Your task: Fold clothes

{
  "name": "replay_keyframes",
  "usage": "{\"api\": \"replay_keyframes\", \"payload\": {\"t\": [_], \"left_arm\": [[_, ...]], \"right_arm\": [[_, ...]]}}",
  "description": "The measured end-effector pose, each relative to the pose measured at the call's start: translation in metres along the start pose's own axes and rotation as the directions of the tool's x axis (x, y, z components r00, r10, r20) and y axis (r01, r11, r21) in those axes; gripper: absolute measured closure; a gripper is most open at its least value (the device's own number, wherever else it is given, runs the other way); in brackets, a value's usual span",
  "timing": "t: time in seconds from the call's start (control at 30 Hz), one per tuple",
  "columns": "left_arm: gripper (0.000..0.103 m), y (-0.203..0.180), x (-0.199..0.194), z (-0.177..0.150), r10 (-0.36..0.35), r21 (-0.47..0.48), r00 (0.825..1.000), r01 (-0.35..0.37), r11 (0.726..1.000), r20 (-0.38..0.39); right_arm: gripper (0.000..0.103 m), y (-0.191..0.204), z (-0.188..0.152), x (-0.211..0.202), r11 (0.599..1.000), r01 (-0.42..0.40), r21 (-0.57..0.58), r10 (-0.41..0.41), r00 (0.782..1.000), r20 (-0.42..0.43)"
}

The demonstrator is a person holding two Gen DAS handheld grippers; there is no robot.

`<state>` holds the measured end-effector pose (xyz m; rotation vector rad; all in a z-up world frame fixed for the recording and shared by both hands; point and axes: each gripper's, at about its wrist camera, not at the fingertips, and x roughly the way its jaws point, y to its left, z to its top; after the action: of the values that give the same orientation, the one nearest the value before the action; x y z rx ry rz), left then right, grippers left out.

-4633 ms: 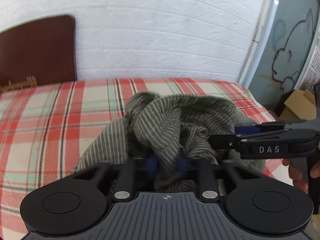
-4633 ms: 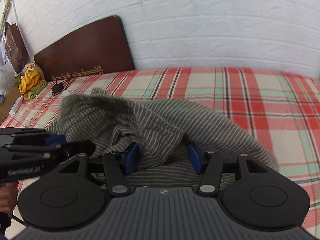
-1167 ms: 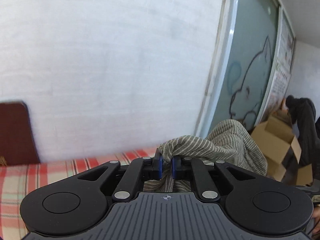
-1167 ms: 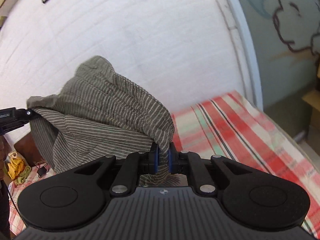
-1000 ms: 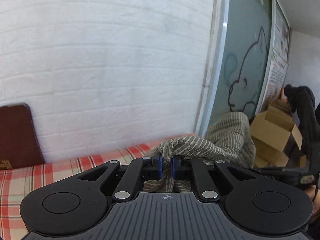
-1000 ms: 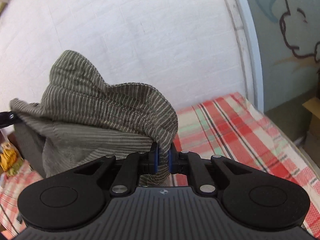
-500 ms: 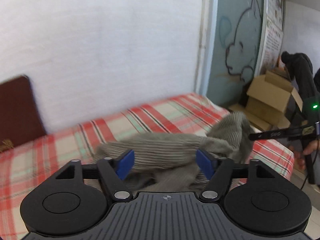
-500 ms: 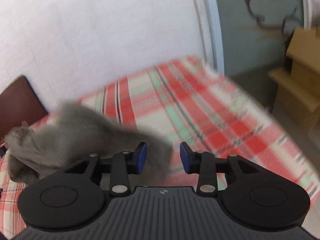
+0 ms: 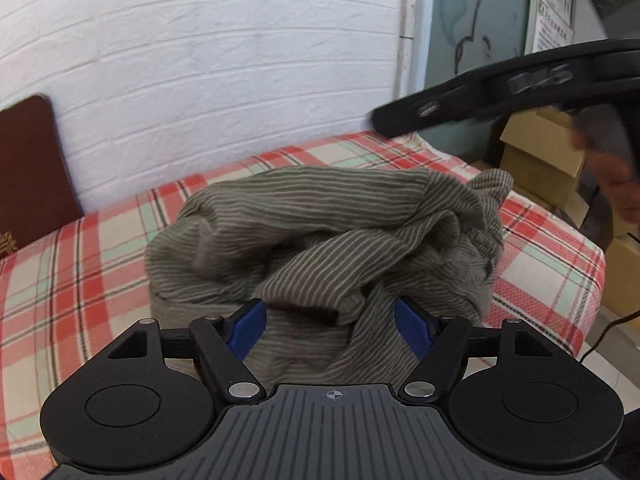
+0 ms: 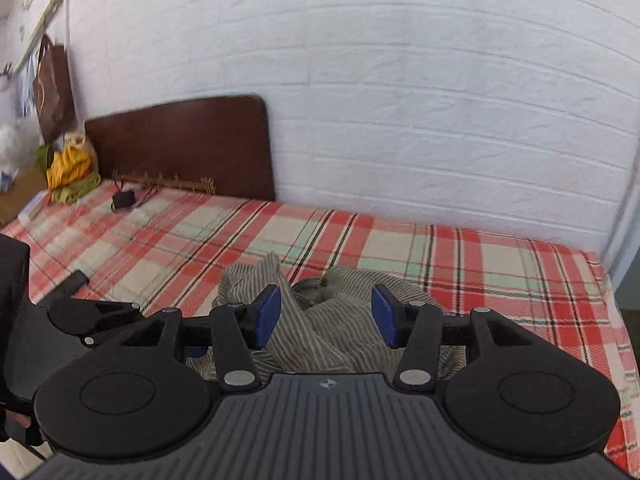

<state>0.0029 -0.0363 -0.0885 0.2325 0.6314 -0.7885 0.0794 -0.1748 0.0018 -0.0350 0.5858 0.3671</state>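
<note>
A bed with a red, cream and mint plaid sheet (image 9: pixel 80 280) stands against a white brick-pattern wall (image 9: pixel 224 80); all positions below are given relative to the striped garment. The olive-grey striped garment (image 9: pixel 320 240) lies in a crumpled heap on the sheet, near the bed's front edge and toward its foot end.

Nearest the camera in the left wrist view, the left gripper (image 9: pixel 330 326) is spread wide, its 2 blue pads (image 9: pixel 246 326) at either side of the garment's near folds and closed on nothing; whether the pads touch the cloth cannot be told. In the right wrist view, the right gripper (image 10: pixel 326 316) is likewise spread wide above the garment (image 10: pixel 336 324), gripping nothing, with the left gripper's black body (image 10: pixel 92 314) just to the garment's left.

Seen from the left wrist, the right gripper (image 9: pixel 500 92) appears blurred, above and to the right of the garment, clear of the cloth.

Beyond the garment the sheet runs to the wall. Far left of it stands a dark brown headboard (image 10: pixel 184 144), with a small black object (image 10: pixel 123 200) on the sheet and a yellow-green bundle (image 10: pixel 70 172) near it. To the far right are cardboard boxes (image 9: pixel 540 160) and a pale blue door with a cartoon outline (image 9: pixel 476 20).
</note>
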Motion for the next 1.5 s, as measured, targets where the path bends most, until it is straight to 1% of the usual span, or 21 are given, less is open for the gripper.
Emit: {"api": "replay_keyframes", "payload": {"t": [0.13, 0.23, 0.27, 0.33, 0.37, 0.4, 0.47, 0.57, 0.63, 0.7, 0.77, 0.9, 1.03, 1.13, 1.17, 1.2, 1.3, 1.37, 1.43, 1.47, 1.5], "left_arm": [[0.021, 0.005, 0.009, 0.004, -0.008, -0.029, 1.000, 0.008, 1.000, 0.021], [0.022, 0.009, 0.022, 0.003, -0.006, -0.042, 1.000, 0.006, 0.999, 0.011], [0.029, 0.011, 0.027, 0.002, -0.011, -0.053, 1.000, 0.011, 0.999, 0.000], [0.061, 0.015, 0.035, 0.000, -0.020, -0.076, 1.000, 0.018, 0.997, -0.022], [0.089, 0.017, 0.036, -0.002, -0.026, -0.086, 0.999, 0.023, 0.996, -0.031], [0.097, 0.020, 0.034, -0.004, -0.025, -0.100, 0.999, 0.022, 0.995, -0.029], [0.100, 0.028, 0.026, -0.006, -0.015, -0.133, 1.000, 0.013, 0.991, -0.016], [0.102, 0.047, 0.005, -0.005, 0.012, -0.194, 1.000, -0.008, 0.981, 0.018], [0.102, 0.059, -0.013, -0.003, 0.049, -0.217, 0.998, -0.037, 0.975, 0.050], [0.102, 0.068, -0.030, 0.002, 0.105, -0.235, 0.991, -0.083, 0.968, 0.085], [0.102, 0.077, -0.047, 0.009, 0.156, -0.257, 0.980, -0.120, 0.959, 0.123], [0.102, 0.093, -0.085, 0.025, 0.236, -0.306, 0.950, -0.167, 0.937, 0.205], [0.102, 0.099, -0.123, 0.040, 0.318, -0.325, 0.906, -0.222, 0.919, 0.281], [0.102, 0.100, -0.144, 0.041, 0.393, -0.338, 0.865, -0.285, 0.897, 0.311], [0.102, 0.103, -0.146, 0.039, 0.400, -0.347, 0.863, -0.289, 0.892, 0.308], [0.102, 0.106, -0.147, 0.036, 0.394, -0.359, 0.868, -0.280, 0.891, 0.301], [0.102, 0.114, -0.131, 0.022, 0.366, -0.386, 0.901, -0.261, 0.885, 0.231], [0.102, 0.120, -0.105, 0.013, 0.355, -0.369, 0.918, -0.273, 0.889, 0.177], [0.101, 0.117, -0.085, 0.004, 0.338, -0.349, 0.932, -0.276, 0.895, 0.130], [0.097, 0.115, -0.074, 0.000, 0.330, -0.339, 0.938, -0.278, 0.899, 0.106], [0.079, 0.113, -0.067, -0.004, 0.327, -0.332, 0.941, -0.283, 0.900, 0.085]], "right_arm": [[0.048, 0.009, 0.004, 0.027, 1.000, -0.014, -0.013, 0.013, 0.997, -0.082], [0.048, 0.015, 0.006, 0.045, 0.999, -0.025, -0.020, 0.022, 0.989, -0.143], [0.049, 0.015, 0.004, 0.048, 0.999, -0.029, -0.016, 0.027, 0.986, -0.162], [0.072, 0.015, 0.001, 0.055, 0.999, -0.051, -0.001, 0.049, 0.977, -0.207], [0.100, 0.014, 0.000, 0.057, 0.998, -0.068, 0.015, 0.070, 0.971, -0.229], [0.100, 0.011, 0.000, 0.057, 0.996, -0.086, 0.038, 0.092, 0.966, -0.241], [0.101, 0.009, 0.004, 0.051, 0.995, -0.087, 0.057, 0.097, 0.974, -0.206], [0.101, -0.008, 0.021, 0.022, 0.990, -0.069, 0.122, 0.079, 0.994, -0.076], [0.101, -0.024, 0.035, -0.001, 0.984, -0.045, 0.172, 0.042, 0.999, 0.021], [0.101, -0.042, 0.046, -0.025, 0.974, -0.020, 0.227, -0.005, 0.994, 0.111], [0.101, -0.060, 0.055, -0.047, 0.958, -0.003, 0.286, -0.053, 0.980, 0.190], [0.102, -0.087, 0.060, -0.078, 0.927, -0.017, 0.375, -0.094, 0.956, 0.277], [0.102, -0.100, 0.056, -0.101, 0.905, -0.037, 0.424, -0.125, 0.929, 0.348], [0.102, -0.105, 0.048, -0.112, 0.897, -0.037, 0.440, -0.150, 0.912, 0.382], [0.102, -0.107, 0.045, -0.115, 0.897, -0.022, 0.442, -0.168, 0.907, 0.387], [0.102, -0.111, 0.040, -0.115, 0.894, -0.016, 0.447, -0.175, 0.907, 0.384], [0.102, -0.126, 0.024, -0.099, 0.867, -0.039, 0.497, -0.147, 0.933, 0.329], [0.102, -0.132, 0.012, -0.083, 0.856, -0.004, 0.518, -0.159, 0.950, 0.270], [0.102, -0.137, -0.007, -0.063, 0.847, 0.064, 0.527, -0.195, 0.961, 0.197], [0.102, -0.141, -0.016, -0.054, 0.838, 0.095, 0.537, -0.213, 0.963, 0.163], [0.102, -0.145, -0.026, -0.045, 0.828, 0.125, 0.547, -0.229, 0.965, 0.127]]}}
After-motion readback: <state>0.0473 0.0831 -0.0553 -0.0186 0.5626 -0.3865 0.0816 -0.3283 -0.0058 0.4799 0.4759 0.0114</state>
